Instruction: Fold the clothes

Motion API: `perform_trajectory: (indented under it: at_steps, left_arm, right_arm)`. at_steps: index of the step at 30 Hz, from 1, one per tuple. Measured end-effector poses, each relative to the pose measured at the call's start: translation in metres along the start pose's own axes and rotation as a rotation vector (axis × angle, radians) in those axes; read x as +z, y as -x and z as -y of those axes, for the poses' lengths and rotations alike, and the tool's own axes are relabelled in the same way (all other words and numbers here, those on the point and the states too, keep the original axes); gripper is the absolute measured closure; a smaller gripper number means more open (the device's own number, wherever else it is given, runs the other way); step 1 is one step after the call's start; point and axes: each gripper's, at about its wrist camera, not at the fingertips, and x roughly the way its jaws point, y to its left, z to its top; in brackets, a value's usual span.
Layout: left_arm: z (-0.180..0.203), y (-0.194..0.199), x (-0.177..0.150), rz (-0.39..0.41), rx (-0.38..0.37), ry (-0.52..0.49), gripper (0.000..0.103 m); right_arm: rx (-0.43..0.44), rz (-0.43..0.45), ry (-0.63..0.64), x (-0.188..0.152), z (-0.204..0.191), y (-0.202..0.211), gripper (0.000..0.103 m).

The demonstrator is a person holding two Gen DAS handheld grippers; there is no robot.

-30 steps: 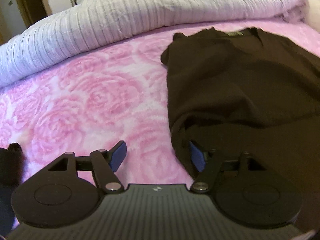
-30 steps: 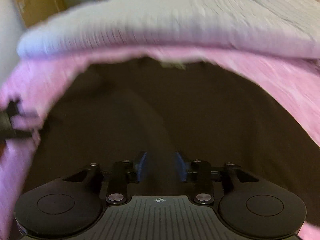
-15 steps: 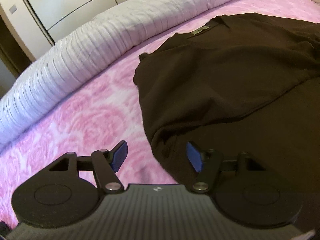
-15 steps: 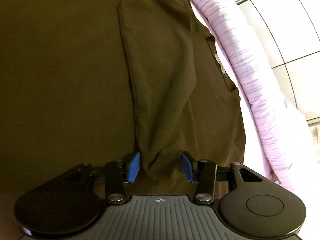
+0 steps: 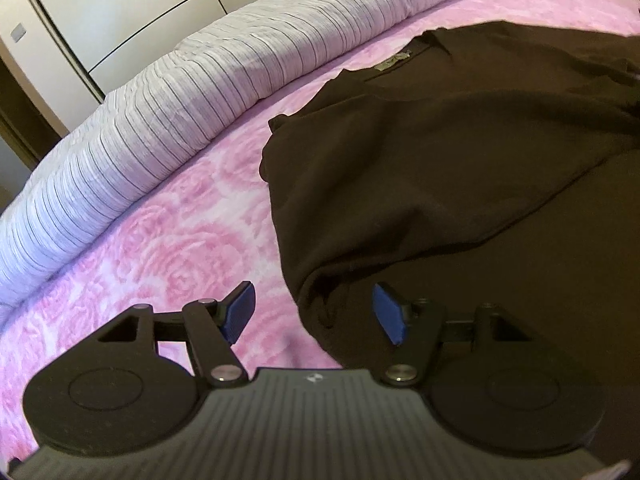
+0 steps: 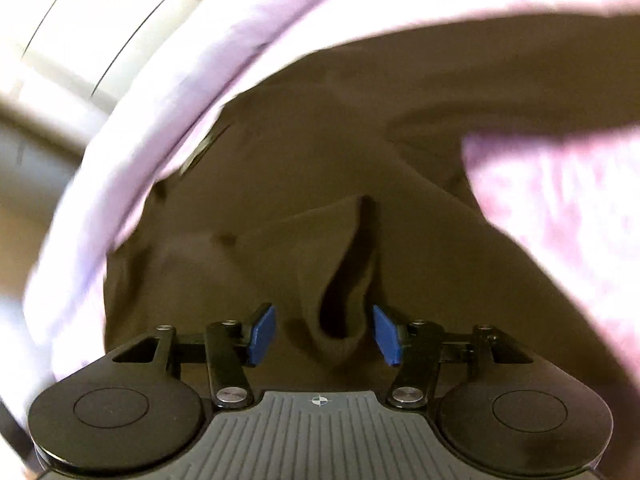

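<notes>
While a dark brown shirt (image 5: 460, 168) lies spread on the pink rose-patterned bedcover (image 5: 152, 248), both grippers hang over it.
On the left, the left gripper (image 5: 314, 312) stands wide apart, straddling the shirt's edge without pressing it; a striped duvet (image 5: 160, 120) lies beyond. On the right, the right gripper (image 6: 324, 330) has just been closing, a bunched fold of shirt between its blue pads (image 6: 262, 334), not visibly pinched.

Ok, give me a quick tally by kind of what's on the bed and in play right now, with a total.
Dark brown garment: 1
Striped pale duvet: 1
Pink rose-print bedspread: 1
Grippers: 2, left gripper open over the garment's edge, right gripper with a fold of the garment between its open jaws, which have just been closing
Total: 5
</notes>
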Motion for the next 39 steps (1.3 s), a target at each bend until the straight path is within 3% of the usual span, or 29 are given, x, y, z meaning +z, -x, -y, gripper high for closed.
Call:
perform_trajectory:
  at_steps: [1, 2, 6, 9, 12, 15, 18, 20, 21, 26, 28, 30, 35, 37, 39]
  left_arm:
    - [-0.001, -0.001, -0.001, -0.004, 0.008, -0.008, 0.041]
    - [-0.002, -0.002, -0.002, -0.007, 0.017, -0.014, 0.041]
    - [-0.006, -0.006, -0.005, -0.011, 0.065, -0.015, 0.042]
    - [-0.005, -0.011, -0.008, -0.022, 0.091, -0.032, 0.043]
    - [0.004, -0.008, -0.011, 0.004, 0.115, -0.111, 0.043]
    - [0.022, 0.001, -0.017, 0.071, 0.138, -0.272, 0.052]
    - [0.036, 0.005, -0.025, 0.094, 0.091, -0.403, 0.064]
    - [0.041, 0.005, -0.029, 0.088, 0.057, -0.458, 0.08]
    - [0.043, 0.005, -0.03, 0.084, 0.041, -0.48, 0.084]
    - [0.052, 0.009, -0.041, 0.075, -0.03, -0.551, 0.095]
    - [0.052, 0.01, -0.043, 0.065, -0.049, -0.533, 0.099]
    - [0.049, 0.011, -0.04, 0.055, -0.066, -0.502, 0.1]
    - [0.032, 0.022, -0.026, 0.059, -0.096, -0.355, 0.086]
    - [0.027, 0.025, -0.02, 0.061, -0.091, -0.303, 0.085]
    - [0.023, 0.023, -0.015, 0.055, -0.088, -0.266, 0.083]
  right_arm:
    - [0.014, 0.003, -0.047, 0.001, 0.0, 0.0, 0.094]
    - [0.019, 0.006, -0.056, 0.002, -0.005, 0.001, 0.1]
    - [0.061, 0.137, 0.127, 0.023, -0.051, 0.035, 0.1]
    - [0.005, 0.244, 0.21, 0.037, -0.064, 0.049, 0.1]
    - [-0.039, 0.198, 0.207, 0.041, -0.053, 0.035, 0.1]
    - [-0.065, 0.155, 0.221, 0.041, -0.051, 0.018, 0.1]
    - [-0.059, 0.152, 0.23, 0.039, -0.044, 0.031, 0.1]
    - [-0.053, 0.151, 0.237, 0.038, -0.04, 0.043, 0.1]
    - [-0.045, 0.154, 0.246, 0.041, -0.038, 0.046, 0.1]
    - [0.045, 0.333, 0.376, 0.055, -0.056, 0.071, 0.1]
    - [0.02, 0.325, 0.359, 0.053, -0.047, 0.067, 0.1]
    - [-0.018, 0.242, 0.326, 0.051, -0.03, 0.047, 0.1]
    - [-0.11, 0.122, 0.325, 0.047, -0.004, 0.017, 0.1]
    - [-0.143, 0.097, 0.328, 0.045, 0.0, 0.012, 0.097]
    - [-0.167, 0.114, 0.345, 0.039, -0.003, 0.019, 0.086]
